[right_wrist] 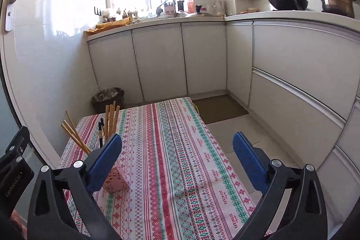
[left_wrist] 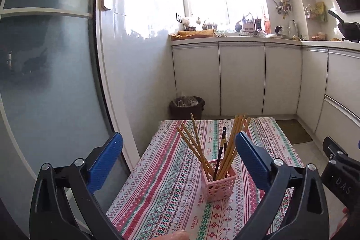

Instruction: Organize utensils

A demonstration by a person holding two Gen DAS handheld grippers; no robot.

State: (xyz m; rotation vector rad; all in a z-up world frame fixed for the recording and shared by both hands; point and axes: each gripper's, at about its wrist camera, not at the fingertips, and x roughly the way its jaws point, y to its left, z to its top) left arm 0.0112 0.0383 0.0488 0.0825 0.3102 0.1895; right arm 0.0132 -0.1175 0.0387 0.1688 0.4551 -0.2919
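Striped red-and-green patterned tablecloth (left_wrist: 171,183) fills my left view: the pink perforated plastic basket (left_wrist: 219,186) stands upright on it, corralling wooden and dark chopsticks (left_wrist: 234,145), framed between my released left tongs (left_wrist: 180,161). Right view: my right tongs (right_wrist: 177,159) gape wide, empty, basket (right_wrist: 115,183) just beside the left finger.

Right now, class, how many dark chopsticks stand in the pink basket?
2: both dark chopsticks stand side by side mid-basket, between the two bamboo bunches, in the pink basket. Others may be hidden.
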